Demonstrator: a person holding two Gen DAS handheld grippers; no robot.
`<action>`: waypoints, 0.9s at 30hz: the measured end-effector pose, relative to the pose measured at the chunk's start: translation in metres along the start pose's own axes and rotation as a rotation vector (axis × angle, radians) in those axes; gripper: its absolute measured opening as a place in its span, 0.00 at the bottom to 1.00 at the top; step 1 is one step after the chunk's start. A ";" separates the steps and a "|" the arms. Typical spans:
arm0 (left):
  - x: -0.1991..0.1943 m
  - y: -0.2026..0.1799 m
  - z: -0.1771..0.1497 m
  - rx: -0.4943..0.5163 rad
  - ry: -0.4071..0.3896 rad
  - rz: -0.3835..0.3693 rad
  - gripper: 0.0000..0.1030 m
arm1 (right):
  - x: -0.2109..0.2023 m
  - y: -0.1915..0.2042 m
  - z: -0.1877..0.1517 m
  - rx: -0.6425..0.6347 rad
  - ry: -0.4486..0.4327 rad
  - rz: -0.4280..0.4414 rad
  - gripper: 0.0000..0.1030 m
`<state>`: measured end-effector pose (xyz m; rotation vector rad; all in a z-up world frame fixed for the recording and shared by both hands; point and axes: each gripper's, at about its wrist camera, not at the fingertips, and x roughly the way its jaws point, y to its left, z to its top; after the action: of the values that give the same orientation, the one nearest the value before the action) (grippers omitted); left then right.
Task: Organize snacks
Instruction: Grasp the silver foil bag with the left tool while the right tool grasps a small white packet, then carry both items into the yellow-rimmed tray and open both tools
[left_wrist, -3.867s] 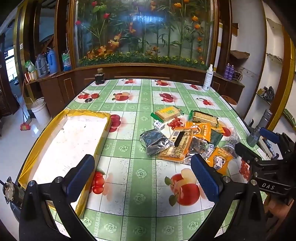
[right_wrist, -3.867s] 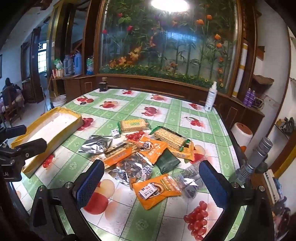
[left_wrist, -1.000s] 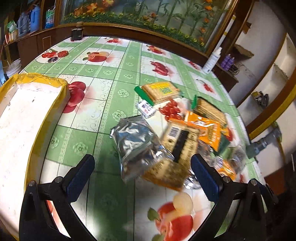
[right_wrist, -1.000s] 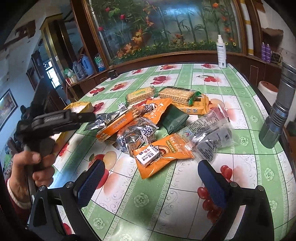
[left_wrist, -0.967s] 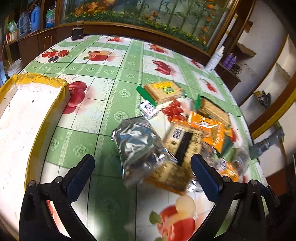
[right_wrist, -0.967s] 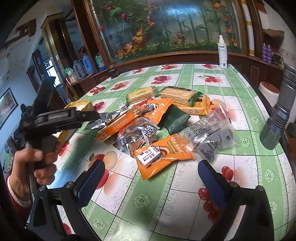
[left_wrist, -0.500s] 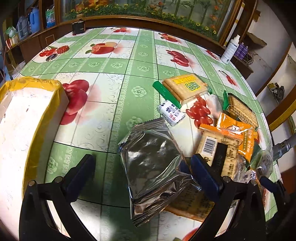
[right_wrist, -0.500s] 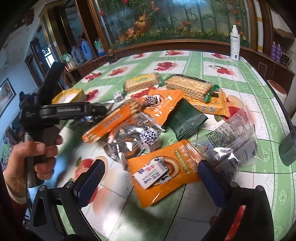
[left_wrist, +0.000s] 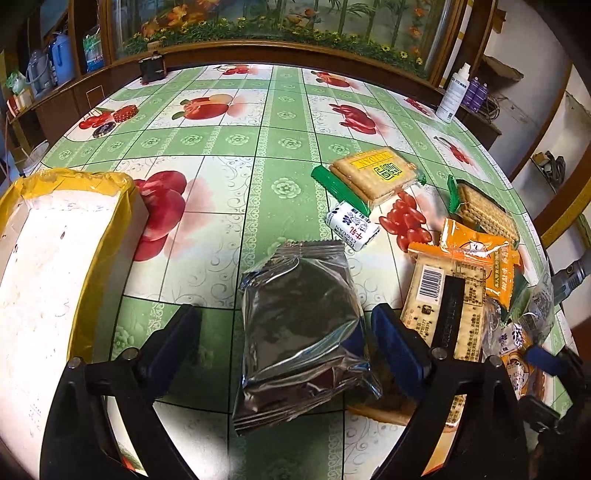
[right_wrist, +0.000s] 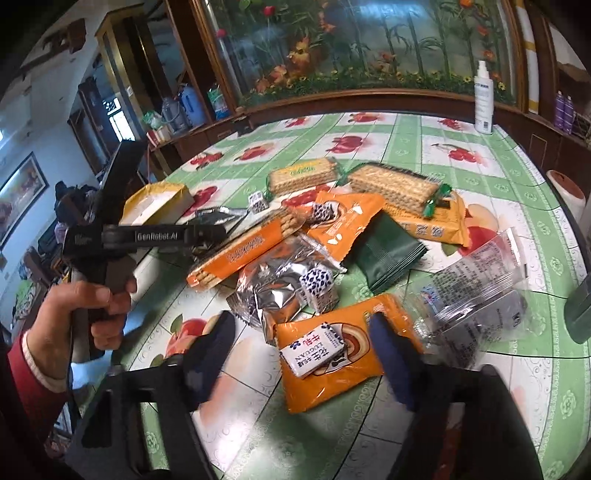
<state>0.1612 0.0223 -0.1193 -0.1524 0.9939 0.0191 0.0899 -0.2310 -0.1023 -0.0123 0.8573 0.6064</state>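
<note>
On the table (left_wrist: 221, 155), under its green fruit-print cloth, the snacks sit in one loose heap and the sorting has barely begun, by the look of it. Over at the left edge the yellow-rimmed box (left_wrist: 107, 236) lies with nothing in it that I can see. That is presumably where things are headed, though nothing here confirms it.

Left gripper (left_wrist: 284, 332) is low over the table, jaws spread wide either side of the silver foil packet (left_wrist: 299, 325). They straddle it and are not clamped; the right pad looks very near the packet's edge, and I can't say whether it touches. The packet lies flat at the near-left fringe of the pile, beside the long cracker pack with the barcode (left_wrist: 443, 306).

Right gripper (right_wrist: 303, 354) is also released, its blurred jaws wide apart, hovering over the orange packet (right_wrist: 343, 354) with a small white candy (right_wrist: 314, 354) resting on top. A clear plastic bag (right_wrist: 480, 291) lies just to the right of it.

Further back: two wafer packs (right_wrist: 391, 188), a dark green sachet (right_wrist: 391, 254), another silver pouch (right_wrist: 280, 288), more orange wrappers.

So the score reads nothing put away, everything left to move. Both hands are lined up on a first pick each, with the closing squeeze yet to happen.
</note>
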 end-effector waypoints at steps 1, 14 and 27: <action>0.002 -0.002 0.000 0.014 -0.002 0.016 0.93 | 0.005 0.000 -0.001 0.001 0.019 0.005 0.58; -0.005 0.004 -0.006 0.028 -0.060 -0.003 0.70 | 0.010 0.006 -0.012 -0.031 0.055 -0.023 0.34; -0.022 0.009 -0.019 -0.001 -0.110 -0.023 0.56 | -0.007 0.009 -0.018 -0.005 0.016 0.039 0.22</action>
<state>0.1327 0.0296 -0.1126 -0.1620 0.8825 0.0070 0.0694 -0.2317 -0.1079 -0.0053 0.8728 0.6457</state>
